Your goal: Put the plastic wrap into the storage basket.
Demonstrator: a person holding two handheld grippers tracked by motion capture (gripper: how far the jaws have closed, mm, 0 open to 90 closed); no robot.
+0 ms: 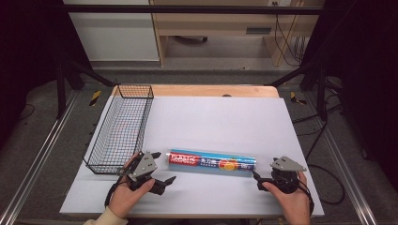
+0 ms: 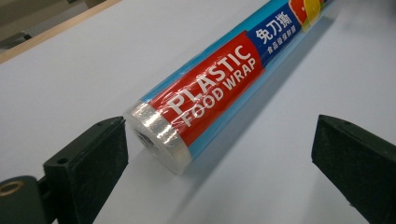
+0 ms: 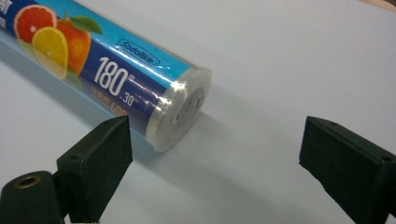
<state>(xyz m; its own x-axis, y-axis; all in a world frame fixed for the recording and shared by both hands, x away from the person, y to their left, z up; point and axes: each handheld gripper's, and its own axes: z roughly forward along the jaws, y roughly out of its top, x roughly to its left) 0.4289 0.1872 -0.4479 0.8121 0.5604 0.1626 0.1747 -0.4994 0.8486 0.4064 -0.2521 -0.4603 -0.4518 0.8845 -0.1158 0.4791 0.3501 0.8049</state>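
a wooden table (image 1: pixel 197 90), seen from above, its top almost wholly covered by a white sheet (image 1: pixel 220 122) that leaves a strip of bare wood along the far edge. on the sheet, a roll of plastic food wrap (image 1: pixel 211 161) lies on its side near the front, running left to right, its red label at the left end and printed citrus fruit toward the right. a black wire basket (image 1: pixel 105 145), long and narrow, stands at the sheet's left edge, its length running from the far side toward the near side, its near corner just beside the roll's left end. roll and basket do not touch
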